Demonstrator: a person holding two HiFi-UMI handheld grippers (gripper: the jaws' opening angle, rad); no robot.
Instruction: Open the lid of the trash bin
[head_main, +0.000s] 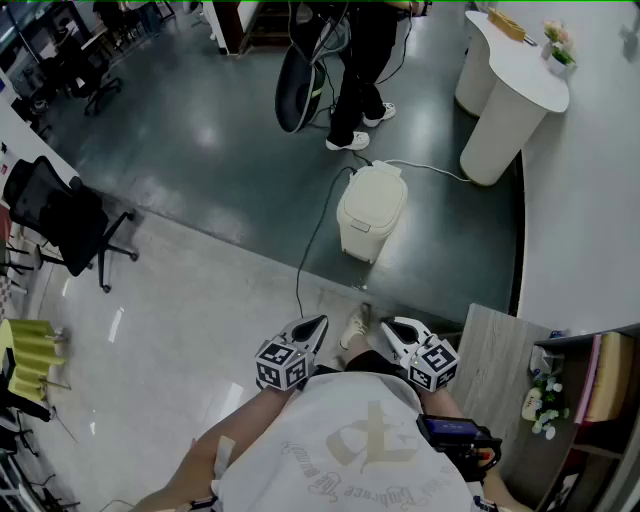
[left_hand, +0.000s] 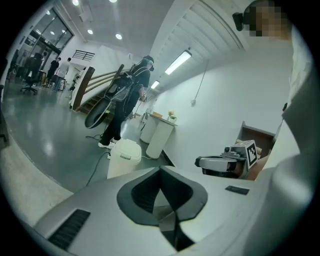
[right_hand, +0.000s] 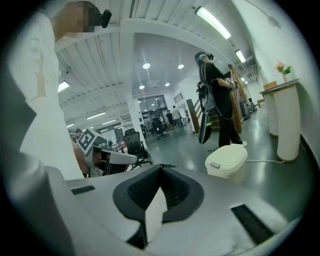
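Note:
The cream trash bin (head_main: 372, 210) stands on the dark floor ahead of me with its lid down. It also shows as the bin (left_hand: 124, 157) in the left gripper view and the bin (right_hand: 227, 160) in the right gripper view. My left gripper (head_main: 316, 324) and right gripper (head_main: 389, 326) are held side by side close to my body, well short of the bin. Both point toward it. The left gripper (left_hand: 160, 168) has its jaws together with nothing between them, and so does the right gripper (right_hand: 160, 168).
A person (head_main: 358, 70) carrying a large dark bag stands just behind the bin. A cable (head_main: 308, 240) runs along the floor past the bin's left side. A white rounded counter (head_main: 512, 95) is at the far right, an office chair (head_main: 62, 215) at the left, a wooden shelf (head_main: 500, 350) near my right.

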